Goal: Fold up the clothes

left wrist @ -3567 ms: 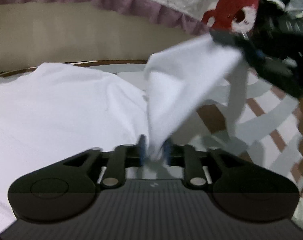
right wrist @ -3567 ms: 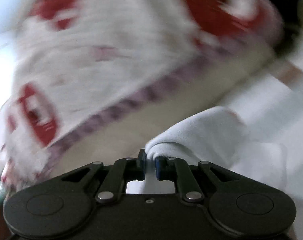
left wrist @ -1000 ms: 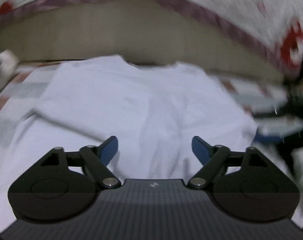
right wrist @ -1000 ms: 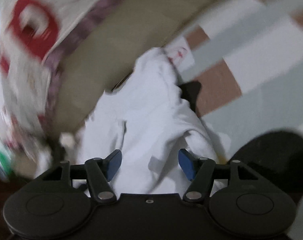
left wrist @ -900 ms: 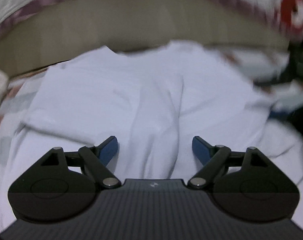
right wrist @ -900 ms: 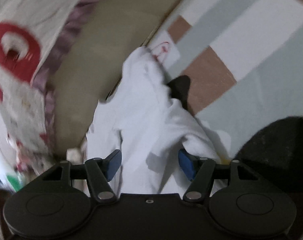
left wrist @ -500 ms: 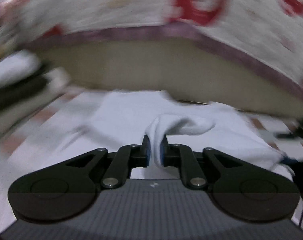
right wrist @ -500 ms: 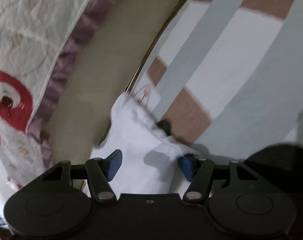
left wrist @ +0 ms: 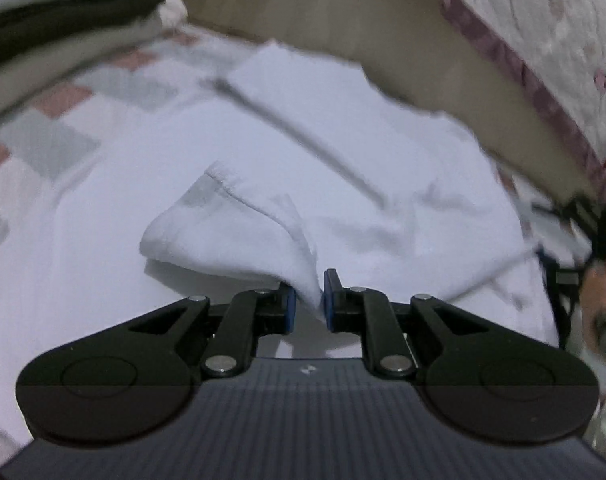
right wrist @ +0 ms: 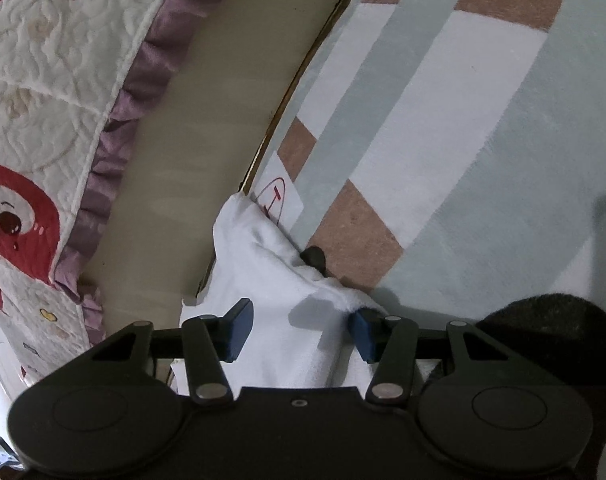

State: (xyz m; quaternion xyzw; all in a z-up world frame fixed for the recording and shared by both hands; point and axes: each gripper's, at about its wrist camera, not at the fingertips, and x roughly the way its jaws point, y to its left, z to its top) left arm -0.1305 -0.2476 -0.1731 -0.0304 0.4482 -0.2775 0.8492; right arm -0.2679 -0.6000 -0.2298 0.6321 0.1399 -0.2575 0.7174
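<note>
A white garment (left wrist: pixel 343 152) lies spread on a checked mat (left wrist: pixel 51 136). My left gripper (left wrist: pixel 307 300) is shut on a hemmed fold of the white garment (left wrist: pixel 239 232) and holds it lifted over the rest of the cloth. In the right wrist view, my right gripper (right wrist: pixel 301 330) is open, its blue pads on either side of a bunched edge of the white garment (right wrist: pixel 263 280) at the mat's border.
A stack of folded clothes (left wrist: pixel 55 28) sits at the far left. A bed side panel (left wrist: pixel 343 12) with a quilt (right wrist: pixel 43 100) hanging over it borders the mat (right wrist: pixel 463 120). A dark object (right wrist: pixel 551 320) lies at the right gripper's right.
My left gripper has closed on a fold of the white garment and lifted it. My right gripper stays open and has shifted toward the garment's edge.
</note>
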